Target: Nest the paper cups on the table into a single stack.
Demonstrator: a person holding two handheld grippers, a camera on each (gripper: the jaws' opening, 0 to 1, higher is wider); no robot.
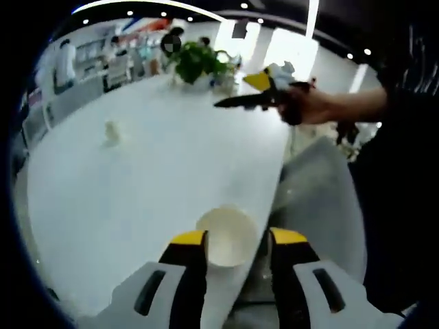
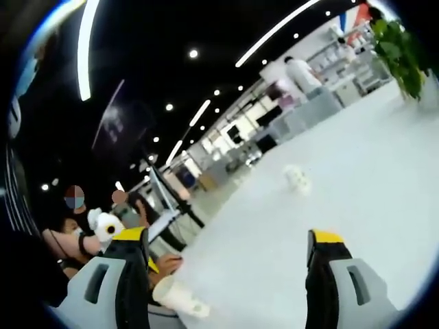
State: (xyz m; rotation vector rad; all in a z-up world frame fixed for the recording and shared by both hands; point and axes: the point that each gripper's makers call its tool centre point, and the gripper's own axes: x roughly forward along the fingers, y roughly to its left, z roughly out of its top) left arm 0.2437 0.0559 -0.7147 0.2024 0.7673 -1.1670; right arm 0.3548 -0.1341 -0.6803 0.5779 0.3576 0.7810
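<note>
A white paper cup [image 1: 226, 236] lies between the yellow-tipped jaws of my left gripper [image 1: 236, 238], its open mouth facing the camera, near the edge of the white table [image 1: 158, 185]. The jaws look closed against its sides. The same cup [image 2: 180, 299] appears at the lower left of the right gripper view. A second paper cup [image 1: 112, 131] stands alone far out on the table, and it is seen again as the cup [image 2: 296, 177] ahead of my right gripper [image 2: 230, 240]. That gripper is open with nothing between its jaws. A hand holds the right gripper [image 1: 226, 103] above the table's far side.
A potted green plant [image 1: 195, 62] [image 2: 401, 51] stands at the table's far end. The table edge [image 1: 274, 199] drops off to grey floor on the right. People stand and sit in the background.
</note>
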